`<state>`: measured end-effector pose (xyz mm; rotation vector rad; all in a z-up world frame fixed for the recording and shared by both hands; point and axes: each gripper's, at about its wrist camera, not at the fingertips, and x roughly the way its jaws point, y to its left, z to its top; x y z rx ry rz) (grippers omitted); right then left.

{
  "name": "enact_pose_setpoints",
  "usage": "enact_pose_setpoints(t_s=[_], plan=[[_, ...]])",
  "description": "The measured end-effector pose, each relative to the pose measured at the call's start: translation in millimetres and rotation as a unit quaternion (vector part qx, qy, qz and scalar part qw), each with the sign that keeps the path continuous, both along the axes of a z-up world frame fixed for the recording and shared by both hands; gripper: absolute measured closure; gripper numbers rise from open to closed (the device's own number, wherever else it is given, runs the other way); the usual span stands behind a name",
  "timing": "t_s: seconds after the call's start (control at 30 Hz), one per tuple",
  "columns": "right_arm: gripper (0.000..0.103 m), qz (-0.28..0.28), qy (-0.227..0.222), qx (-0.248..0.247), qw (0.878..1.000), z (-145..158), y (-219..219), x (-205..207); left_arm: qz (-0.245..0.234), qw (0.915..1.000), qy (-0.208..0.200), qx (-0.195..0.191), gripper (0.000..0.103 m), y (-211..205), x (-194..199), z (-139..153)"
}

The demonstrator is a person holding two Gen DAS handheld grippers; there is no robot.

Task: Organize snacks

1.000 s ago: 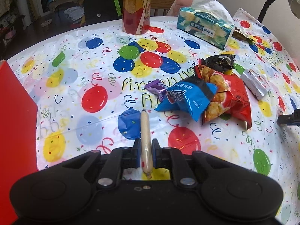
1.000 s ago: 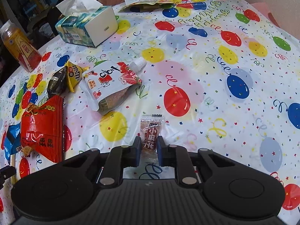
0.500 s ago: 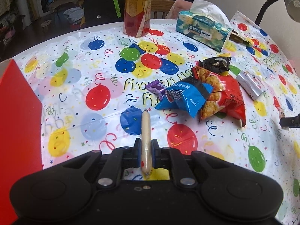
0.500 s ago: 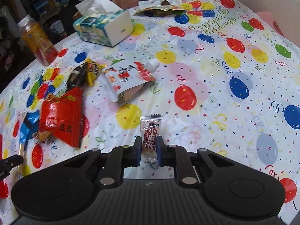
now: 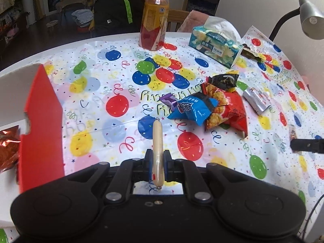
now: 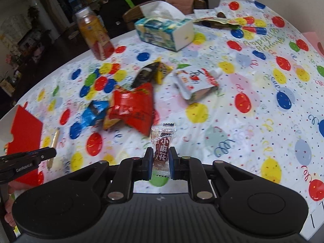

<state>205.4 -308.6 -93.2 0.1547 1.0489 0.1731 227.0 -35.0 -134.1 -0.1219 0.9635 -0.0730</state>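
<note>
Sausage stick (image 5: 157,141) pinched near its lower end in the left gripper (image 5: 157,163), jaws narrow on it, the long end pointing forward over the balloon-print tablecloth (image 5: 85,93). Small clear snack packet (image 6: 162,147) clamped likewise in the right gripper (image 6: 160,163), jaws drawn in on its lower half, printed face up and top edge free.

Step in hand, by the look of it: carrying both pieces to the red box (image 5: 40,121) at the table's left edge, where a shiny red wrapper (image 5: 8,147) already lies inside. To do it well: keep the sausage stick level and lift it clear of the red wall before turning in — held so far back, likely to swing or slip if tipped. Release only once low over the box floor. Best to go one side at a time, left first as the nearer, so as not to cross grippers at the opening. Packet is light and thin; a firm hold until directly over the box, then open.

Pose: left gripper low over the table's near edge, aimed across it with the box just to its left. Right gripper raised above the table and angled down and leftward, the left gripper's finger (image 6: 36,155) visible at its left margin. Blue packet (image 5: 192,109) and red snack bag (image 5: 224,105) unsorted mid-table, touching, with a silver pouch (image 5: 256,100) beside.
</note>
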Motion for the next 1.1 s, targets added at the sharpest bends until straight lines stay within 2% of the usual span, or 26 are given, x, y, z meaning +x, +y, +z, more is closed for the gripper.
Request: enact_pose_setpoints(t_s=[0.5,1.1], plan=[[0.088,0.113,-0.035,0.013,0.993,45.6,99.0,-28.9,0.017,0.9993,-0.026,-0.018,0.096,36.5,-37.7,46.4],[0.088,0.228,-0.067,0.025,0.971,74.6,224.2,-52.0,0.065,0.9960,-0.059,-0.017,0.096,107.9,-78.1,83.6]])
